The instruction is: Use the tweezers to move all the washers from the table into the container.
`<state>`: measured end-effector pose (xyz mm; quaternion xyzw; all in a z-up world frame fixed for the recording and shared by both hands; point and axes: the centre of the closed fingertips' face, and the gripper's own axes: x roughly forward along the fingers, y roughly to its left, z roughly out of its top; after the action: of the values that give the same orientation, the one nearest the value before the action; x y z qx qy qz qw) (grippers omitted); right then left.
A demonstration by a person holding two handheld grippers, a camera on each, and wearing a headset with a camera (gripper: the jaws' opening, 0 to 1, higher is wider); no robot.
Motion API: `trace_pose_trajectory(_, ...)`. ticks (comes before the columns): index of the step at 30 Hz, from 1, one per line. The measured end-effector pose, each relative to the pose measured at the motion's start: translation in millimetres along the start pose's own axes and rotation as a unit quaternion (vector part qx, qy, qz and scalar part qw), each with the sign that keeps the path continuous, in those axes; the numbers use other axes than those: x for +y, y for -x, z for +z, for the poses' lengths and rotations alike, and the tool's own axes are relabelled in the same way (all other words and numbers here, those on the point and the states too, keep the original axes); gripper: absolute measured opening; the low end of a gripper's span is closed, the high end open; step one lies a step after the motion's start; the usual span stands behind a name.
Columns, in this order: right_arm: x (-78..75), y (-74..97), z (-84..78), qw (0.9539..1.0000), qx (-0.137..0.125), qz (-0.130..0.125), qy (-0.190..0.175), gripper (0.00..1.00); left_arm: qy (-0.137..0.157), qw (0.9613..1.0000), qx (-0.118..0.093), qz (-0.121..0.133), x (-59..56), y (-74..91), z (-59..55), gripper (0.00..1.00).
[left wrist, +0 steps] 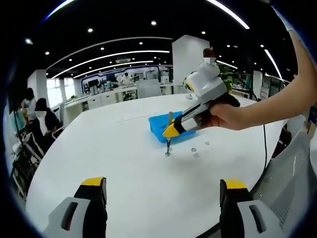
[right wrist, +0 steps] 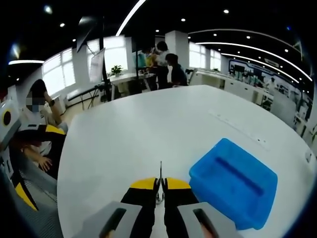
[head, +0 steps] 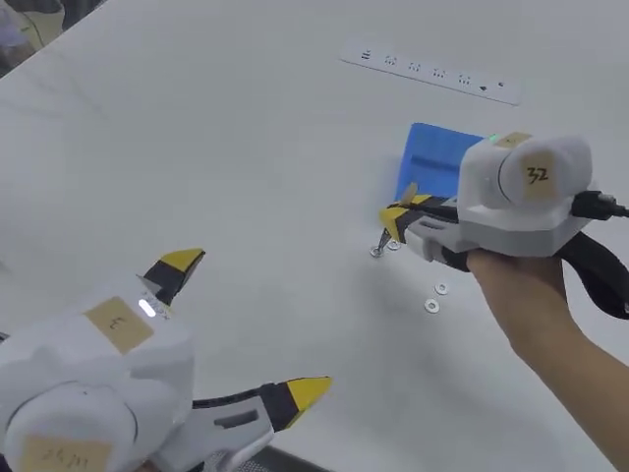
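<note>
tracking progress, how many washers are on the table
4 washers: one at the tweezers tip, one just beside it, near the container; two more lie apart, nearer the person. Others may be hidden under the right gripper or in the container.

Your tweezers (left wrist: pixel 168 145) point steeply down, tips at a small washer (head: pixel 375 253) just beside the open blue container (head: pixel 432 162); two more washers (head: pixel 431 307) lie near.

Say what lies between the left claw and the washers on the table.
Bare table, as the head view shows, between left claw and washers.
</note>
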<state>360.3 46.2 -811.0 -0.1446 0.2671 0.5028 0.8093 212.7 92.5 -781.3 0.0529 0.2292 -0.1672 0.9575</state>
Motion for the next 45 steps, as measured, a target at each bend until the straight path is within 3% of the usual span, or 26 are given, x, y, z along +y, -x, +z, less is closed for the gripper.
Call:
trace_pose_trajectory(7,0.3,17.0,14.7,0.9998,-0.009,-0.001,0.016,0.01,0.003,1.0,-0.003,0.0,0.1,-0.8,1.4,0.99)
trace_pose_trajectory(17,-22.9,37.6,47.9,0.9976,-0.06,-0.033,-0.006,0.01,-0.003,0.9999,0.013,0.001,-0.5,-1.4,-4.3,0.97)
trace_pose_trajectory(25,-59.5,35.1,71.9,0.9922,-0.093,-0.081,-0.017,0.01,-0.005,0.9999,0.016,0.002,-0.9,-0.7,-5.8,0.97)
trace_pose_trajectory(31,-80.8,24.6,71.7,0.9883,-0.094,-0.117,-0.025,0.01,-0.008,0.9998,0.017,0.003,-0.5,0.5,-5.9,0.96)
trace_pose_trajectory(36,-93.3,12.0,57.5,0.9867,-0.077,-0.137,-0.041,0.01,-0.009,0.9998,0.019,0.003,-0.5,1.5,-6.7,0.96)
trace_pose_trajectory(45,-89.8,-5.7,40.7,0.9881,-0.052,-0.137,-0.048,0.01,-0.01,0.9998,0.02,0.003,-1.1,1.7,-7.9,0.96)
